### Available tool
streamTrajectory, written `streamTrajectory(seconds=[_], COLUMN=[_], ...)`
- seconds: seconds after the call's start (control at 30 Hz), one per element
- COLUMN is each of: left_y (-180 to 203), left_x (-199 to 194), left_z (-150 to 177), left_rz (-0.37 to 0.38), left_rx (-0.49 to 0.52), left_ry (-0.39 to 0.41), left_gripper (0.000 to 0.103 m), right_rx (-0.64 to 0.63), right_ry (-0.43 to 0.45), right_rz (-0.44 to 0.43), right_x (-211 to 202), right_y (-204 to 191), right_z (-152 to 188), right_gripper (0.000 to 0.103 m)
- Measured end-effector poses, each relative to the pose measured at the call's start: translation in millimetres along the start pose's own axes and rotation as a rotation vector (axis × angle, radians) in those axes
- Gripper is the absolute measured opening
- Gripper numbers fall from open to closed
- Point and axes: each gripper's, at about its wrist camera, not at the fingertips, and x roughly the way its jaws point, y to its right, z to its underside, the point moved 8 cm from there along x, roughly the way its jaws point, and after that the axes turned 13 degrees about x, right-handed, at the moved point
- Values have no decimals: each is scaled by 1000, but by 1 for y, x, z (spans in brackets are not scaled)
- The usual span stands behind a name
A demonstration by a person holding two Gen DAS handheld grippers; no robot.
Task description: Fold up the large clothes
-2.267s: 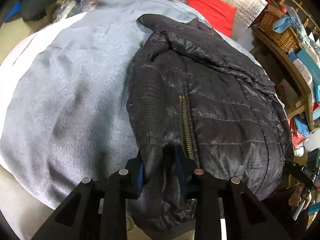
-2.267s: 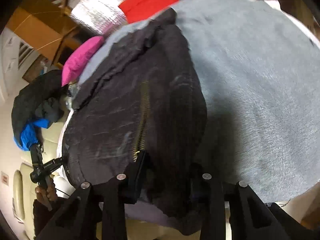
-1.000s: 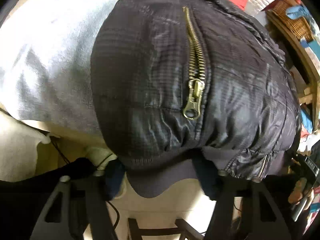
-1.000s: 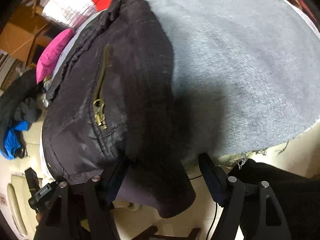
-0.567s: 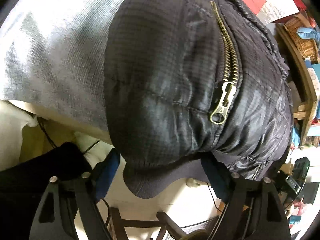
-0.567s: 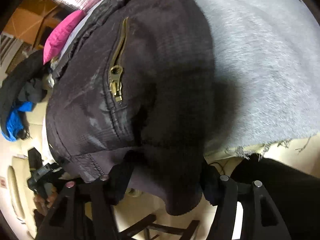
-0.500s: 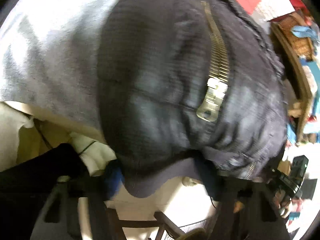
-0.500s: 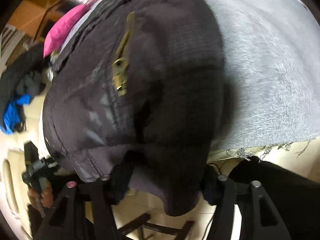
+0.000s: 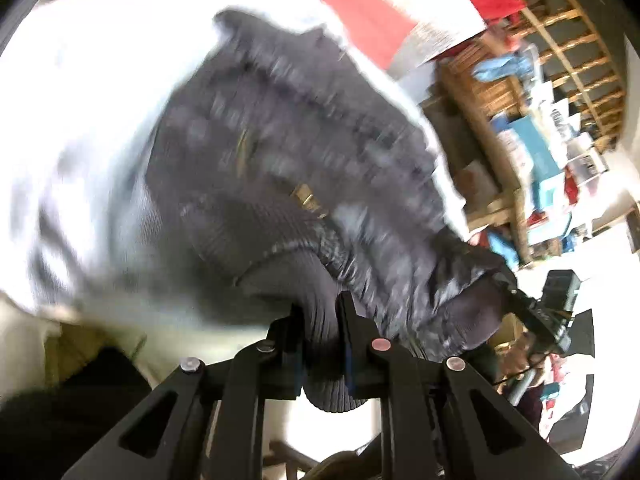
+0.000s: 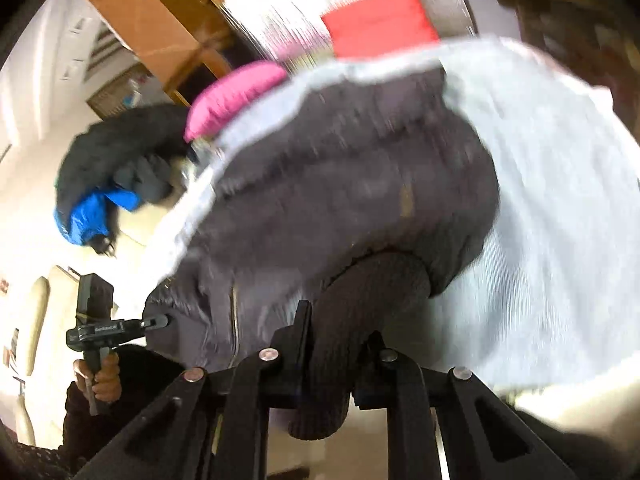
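Left wrist view: my left gripper (image 9: 320,316), bottom centre, had just closed and pinched the ribbed hem of the black jacket (image 9: 304,152), which spread up the frame over the grey cloth (image 9: 92,128). Right wrist view: my right gripper (image 10: 340,332), bottom centre, had likewise just closed on the hem; my left hand (image 10: 100,376) gripped its handle at lower left.

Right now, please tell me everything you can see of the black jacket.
The jacket is black, quilted and shiny, with a brass zipper and a ribbed knit hem. It lies on the grey cloth, blurred. Both tongs, left and right, have just closed on the hem, raising it.
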Motion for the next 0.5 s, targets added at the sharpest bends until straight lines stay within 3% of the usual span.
streamTrajectory(seconds=[0.07, 0.23, 0.5], left_y=[9, 4, -60], left_x=[-17, -21, 34], left_z=[-22, -127, -301], left_rz=[-2, -54, -108], left_rx=[27, 71, 7], left_ry=[38, 118, 188], left_gripper=[15, 14, 13], right_rx=[-9, 7, 29], right_ry=[46, 164, 276], right_rz=[-21, -57, -10], right_x=[-3, 15, 93], right_y=[-11, -41, -56], right_z=[-23, -101, -263], right_gripper=[17, 17, 17])
